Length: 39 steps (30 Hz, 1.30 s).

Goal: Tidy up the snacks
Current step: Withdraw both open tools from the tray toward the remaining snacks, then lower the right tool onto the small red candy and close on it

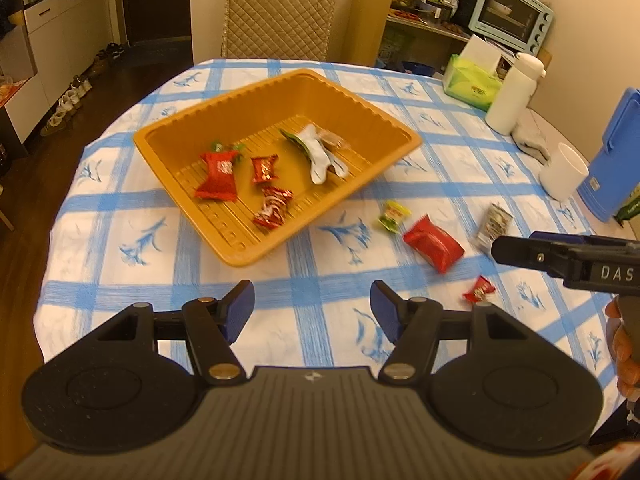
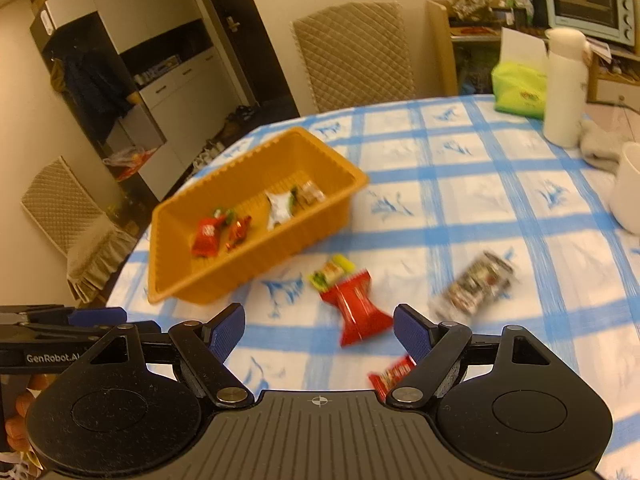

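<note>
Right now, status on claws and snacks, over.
Left claw and right claw open, empty. Some snacks in orange tray; big red packet and three others loose on the tablecloth. Path unobstructed.

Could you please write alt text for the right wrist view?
The right tool, open and empty, hovers over a large red snack packet on a blue-checked tablecloth. An orange tray beyond holds several snacks; three more lie loose nearby.

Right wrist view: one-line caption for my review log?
Open right tool over checked tablecloth, large red snack packet ahead; orange tray holds sorted snacks.
</note>
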Tool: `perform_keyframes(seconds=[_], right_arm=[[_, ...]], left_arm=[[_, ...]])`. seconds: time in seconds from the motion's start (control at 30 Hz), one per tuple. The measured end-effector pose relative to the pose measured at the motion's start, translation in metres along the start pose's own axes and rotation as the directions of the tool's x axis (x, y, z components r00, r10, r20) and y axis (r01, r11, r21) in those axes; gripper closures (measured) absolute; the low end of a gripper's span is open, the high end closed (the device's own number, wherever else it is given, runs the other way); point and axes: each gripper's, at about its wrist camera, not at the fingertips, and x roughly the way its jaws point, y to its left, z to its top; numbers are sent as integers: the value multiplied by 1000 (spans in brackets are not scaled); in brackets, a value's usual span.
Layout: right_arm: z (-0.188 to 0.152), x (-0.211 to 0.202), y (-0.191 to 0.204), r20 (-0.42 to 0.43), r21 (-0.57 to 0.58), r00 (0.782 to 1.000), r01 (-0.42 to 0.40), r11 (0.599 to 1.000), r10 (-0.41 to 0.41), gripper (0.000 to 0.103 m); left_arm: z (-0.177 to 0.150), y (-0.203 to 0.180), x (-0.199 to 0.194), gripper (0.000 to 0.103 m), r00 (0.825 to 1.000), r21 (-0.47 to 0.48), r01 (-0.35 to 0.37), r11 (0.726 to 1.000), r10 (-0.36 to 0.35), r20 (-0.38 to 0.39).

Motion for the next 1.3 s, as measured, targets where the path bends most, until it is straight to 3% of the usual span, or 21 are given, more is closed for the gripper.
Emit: perform_keyframes(seconds=[0.53, 0.8, 1.07, 1.3], right_arm=[[-40, -13, -27, -83, 13, 994, 69, 998, -67, 22], [-51, -6, -34, -109, -55, 989, 99, 994, -105, 22], [-54, -1, -39, -122, -32, 989, 76, 997, -79, 23], [-53, 10, -38, -137, -11, 989, 59, 998, -60, 39]], left_arm=[[-27, -27, 6, 41, 997, 23, 32, 999, -31, -67], [-32, -44, 14, 41, 995, 65, 50, 997, -44, -87], [-31, -49, 25, 41, 994, 77, 52, 996, -44, -101], [-26, -48, 30, 41, 994, 92, 51, 994, -42, -98]])
